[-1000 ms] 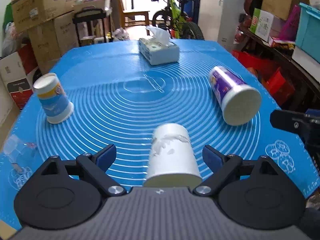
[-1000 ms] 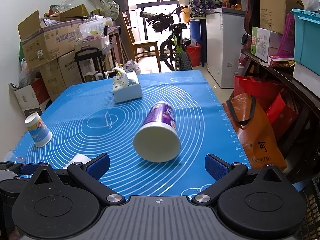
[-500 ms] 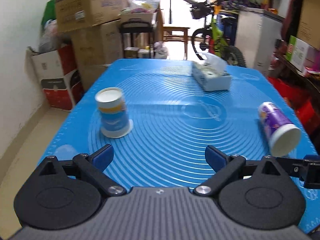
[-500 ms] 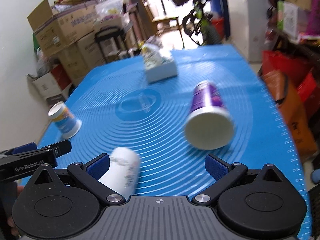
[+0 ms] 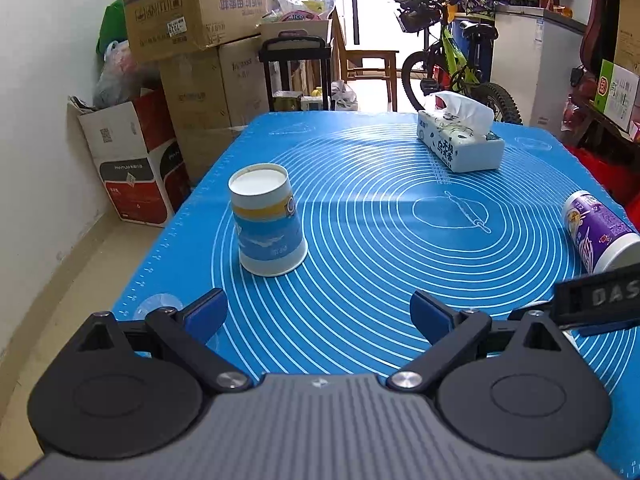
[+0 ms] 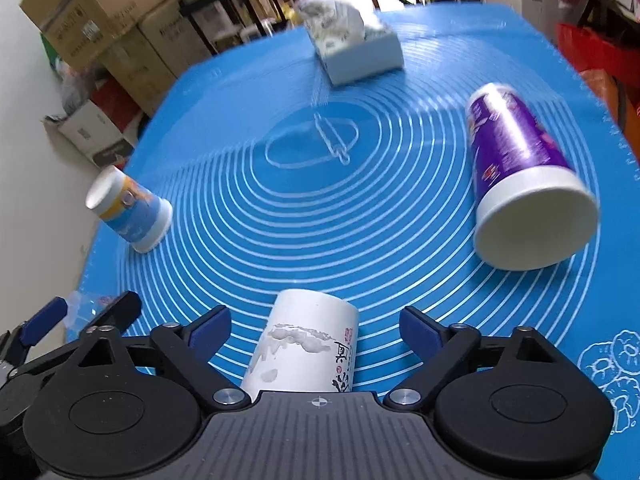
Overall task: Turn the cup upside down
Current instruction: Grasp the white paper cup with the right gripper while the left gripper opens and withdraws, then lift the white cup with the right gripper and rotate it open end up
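A white cup with ink drawings lies on its side on the blue mat, between the open fingers of my right gripper; the pads do not touch it. A purple cup lies on its side to the right, mouth toward me; it also shows in the left wrist view. A blue-and-yellow cup stands upside down ahead of my left gripper, which is open and empty. That cup also shows in the right wrist view.
A tissue box stands at the far right of the mat. Cardboard boxes are stacked beyond the table's left edge, a bicycle behind it. A red bag sits off the right edge.
My left gripper has swung left, away from the white cup, and now faces the blue-and-yellow cup. My right gripper has moved left and down until its fingers straddle the white cup.
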Available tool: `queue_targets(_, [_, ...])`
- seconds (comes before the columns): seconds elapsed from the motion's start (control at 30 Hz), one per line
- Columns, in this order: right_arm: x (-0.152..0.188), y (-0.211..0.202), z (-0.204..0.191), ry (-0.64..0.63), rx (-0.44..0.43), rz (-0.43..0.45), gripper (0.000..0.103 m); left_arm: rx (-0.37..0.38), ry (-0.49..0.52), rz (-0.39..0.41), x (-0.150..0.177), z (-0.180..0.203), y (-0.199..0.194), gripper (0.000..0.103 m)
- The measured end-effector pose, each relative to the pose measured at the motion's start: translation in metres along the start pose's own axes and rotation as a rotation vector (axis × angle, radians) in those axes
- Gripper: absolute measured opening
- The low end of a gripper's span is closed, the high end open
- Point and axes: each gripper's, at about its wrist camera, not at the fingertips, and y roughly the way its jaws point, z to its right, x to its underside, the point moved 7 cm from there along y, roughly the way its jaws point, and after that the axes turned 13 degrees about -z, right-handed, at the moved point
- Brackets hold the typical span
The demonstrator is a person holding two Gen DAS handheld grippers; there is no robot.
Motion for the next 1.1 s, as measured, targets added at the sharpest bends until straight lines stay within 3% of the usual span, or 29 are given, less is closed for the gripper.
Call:
queue_targets(0.23, [0.001, 0.022, 0.001, 0.003, -0.015, -0.093, 0.070, 0.020, -0.018, -0.021, 0.001, -0.003, 0.011, 0.097])
queue_targets(0.27, [0.001, 0.021, -0.001, -0.001, -0.029, -0.098, 0.062, 0.024, -0.020, -0.024, 0.001, -0.003, 0.012, 0.097])
queue_targets(0.33, [0.001, 0.020, -0.003, -0.011, -0.034, -0.095, 0.062, 0.029, -0.018, -0.020, 0.001, -0.002, 0.010, 0.097])
queue_targets(0.5, [0.004, 0.004, -0.008, -0.091, -0.025, 0.031, 0.061, 0.044, -0.022, -0.009, 0.003, -0.002, 0.004, 0.097])
queue_targets(0.6, [0.000, -0.012, -0.009, -0.136, 0.036, 0.164, 0.061, 0.056, -0.038, -0.002, 0.002, -0.003, 0.000, 0.097])
queue_targets(0.7, [-0.008, -0.029, -0.005, -0.130, 0.044, 0.305, 0.061, 0.064, -0.052, 0.006, 0.002, -0.004, -0.002, 0.097])
queue_targets(0.87, [-0.010, -0.039, -0.005, -0.239, 0.227, 0.598, 0.061, 0.053, -0.067, 0.008, 0.004, -0.004, -0.001, 0.097])
queue_targets(0.97, [-0.005, -0.028, -0.002, -0.291, 0.290, 0.641, 0.061, 0.054, -0.062, 0.011, 0.007, -0.003, -0.002, 0.097])
queue_targets(1.1, [0.004, -0.012, -0.002, -0.344, 0.270, 0.656, 0.062, 0.056, -0.051, 0.012, 0.009, 0.000, -0.002, 0.097])
